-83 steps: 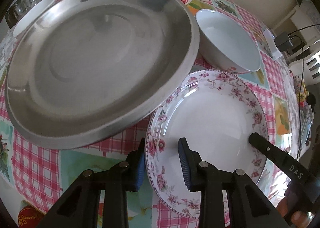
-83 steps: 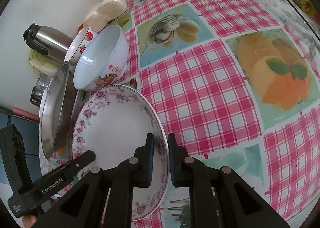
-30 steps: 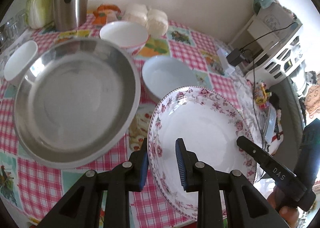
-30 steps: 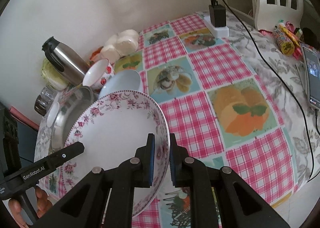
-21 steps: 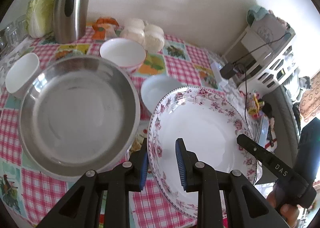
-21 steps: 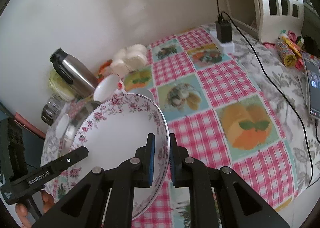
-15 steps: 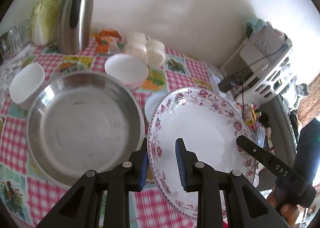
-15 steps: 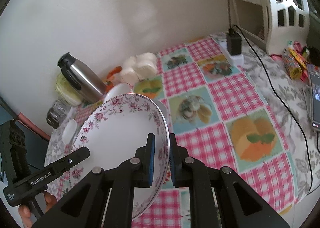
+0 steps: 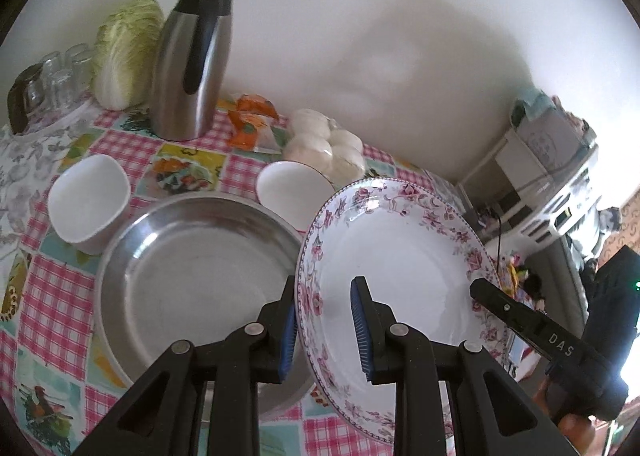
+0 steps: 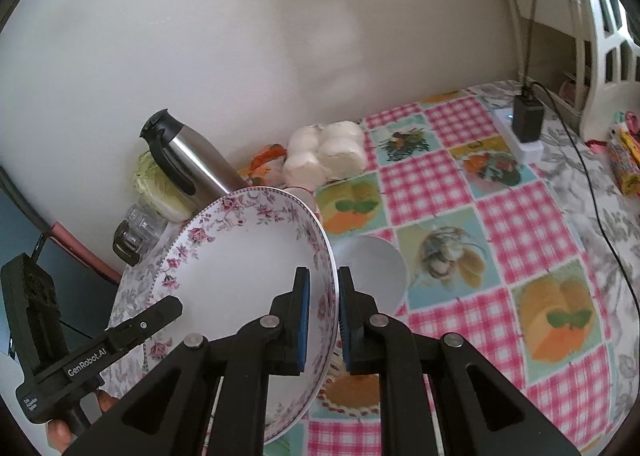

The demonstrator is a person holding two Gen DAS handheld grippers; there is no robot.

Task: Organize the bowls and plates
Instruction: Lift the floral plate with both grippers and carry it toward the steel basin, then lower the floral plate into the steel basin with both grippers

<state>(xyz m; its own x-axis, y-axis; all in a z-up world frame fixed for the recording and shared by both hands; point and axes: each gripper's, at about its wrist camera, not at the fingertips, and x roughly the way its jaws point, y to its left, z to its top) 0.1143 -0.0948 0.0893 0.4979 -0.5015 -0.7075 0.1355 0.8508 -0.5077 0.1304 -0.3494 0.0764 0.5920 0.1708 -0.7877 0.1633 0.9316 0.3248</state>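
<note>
Both grippers carry the floral plate (image 9: 396, 256) in the air above the counter (image 10: 520, 216). The left gripper (image 9: 323, 330) pinches the plate's near-left rim between its blue pads, and the right gripper (image 10: 322, 320) is clamped on the opposite rim, so the plate hangs between the two, tilted, with its white face toward the left camera.

The step in hand looks like the carry: the plate is lifted clear and has not yet been set anywhere. Just left of the left gripper, and lower, lies the large steel pan (image 9: 192, 276). Beyond it sit a white bowl (image 9: 89, 200) to the far left and another white bowl (image 9: 294, 192) straight ahead, near the steel flask (image 9: 192, 56). In the right wrist view a third white bowl (image 10: 374, 270) sits just ahead of the right gripper, under the plate's edge.

The next move probably calls for levelling the plate, bringing it over its resting place, likely the steel pan, and lowering both sides together before either grip loosens. An uneven release risks the plate tipping or striking the bowl below.
</note>
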